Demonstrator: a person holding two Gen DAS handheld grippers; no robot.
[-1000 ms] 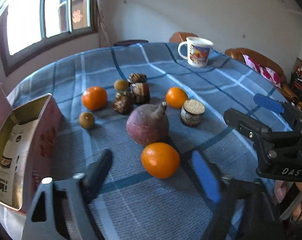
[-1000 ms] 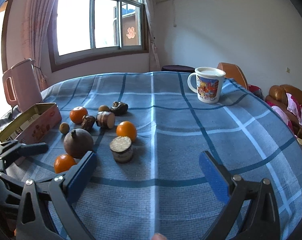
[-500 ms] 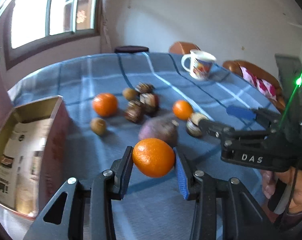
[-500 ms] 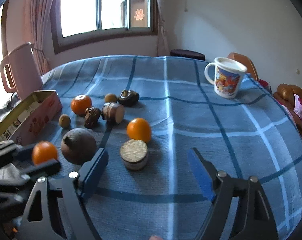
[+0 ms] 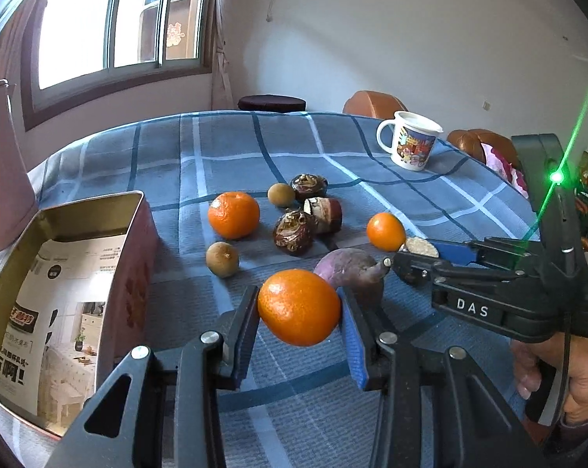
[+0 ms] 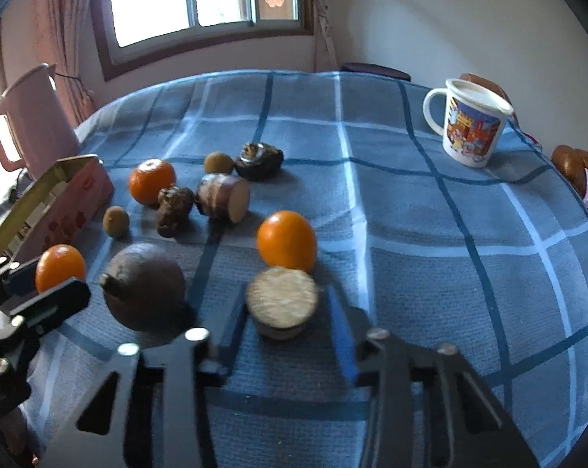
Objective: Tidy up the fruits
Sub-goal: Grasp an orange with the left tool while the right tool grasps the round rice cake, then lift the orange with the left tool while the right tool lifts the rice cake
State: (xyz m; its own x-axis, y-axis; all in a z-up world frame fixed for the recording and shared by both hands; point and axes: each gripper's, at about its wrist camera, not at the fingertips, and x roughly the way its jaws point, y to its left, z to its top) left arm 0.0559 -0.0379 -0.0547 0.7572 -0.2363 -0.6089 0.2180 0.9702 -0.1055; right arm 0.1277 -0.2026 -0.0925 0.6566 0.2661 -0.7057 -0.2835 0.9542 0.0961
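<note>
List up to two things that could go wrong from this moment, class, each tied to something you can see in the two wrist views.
1. The left gripper holds an orange off the cloth by its round sides; it could slip out before reaching the open tin.

2. The right gripper, whose jaws have just been closing, brackets a cut root stub, not clearly clamped. The purple root lies close beside it and could be nudged.

Mug (image 6: 471, 124) — pink jug (image 6: 32, 117) (window behind)
</note>
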